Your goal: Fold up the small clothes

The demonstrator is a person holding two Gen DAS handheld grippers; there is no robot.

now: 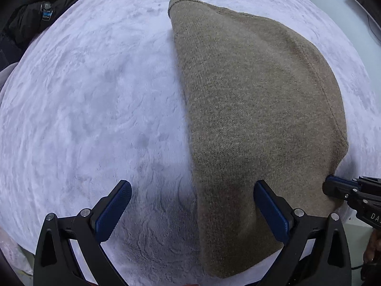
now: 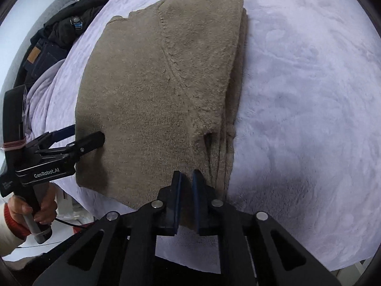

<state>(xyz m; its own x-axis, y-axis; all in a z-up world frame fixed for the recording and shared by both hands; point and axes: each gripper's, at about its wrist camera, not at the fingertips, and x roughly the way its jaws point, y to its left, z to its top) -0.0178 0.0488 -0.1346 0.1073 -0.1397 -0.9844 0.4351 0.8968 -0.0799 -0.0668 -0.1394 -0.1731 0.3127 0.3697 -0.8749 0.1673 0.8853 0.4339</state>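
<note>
A folded brown knit garment (image 1: pixel 257 109) lies flat on a fluffy lavender blanket (image 1: pixel 95 100). My left gripper (image 1: pixel 191 188) points down over it and is open wide: one finger is over the blanket, the other over the knit, with the garment's long edge between them. From the right wrist view the left gripper (image 2: pixel 82 135) straddles the garment's (image 2: pixel 152 90) left edge. My right gripper (image 2: pixel 187 175) has its pads almost together over the garment's near edge, beside some creases. No fabric is visibly lifted. Its tip (image 1: pixel 329 187) touches the garment's side.
A black jacket (image 2: pixel 71 21) and dark jeans (image 2: pixel 40 57) are piled at the blanket's far left edge. A person's hand (image 2: pixel 35 211) holds the left gripper's handle. Open blanket (image 2: pixel 309 95) spreads right of the garment. The blanket drops off at its near edge (image 2: pixel 195 259).
</note>
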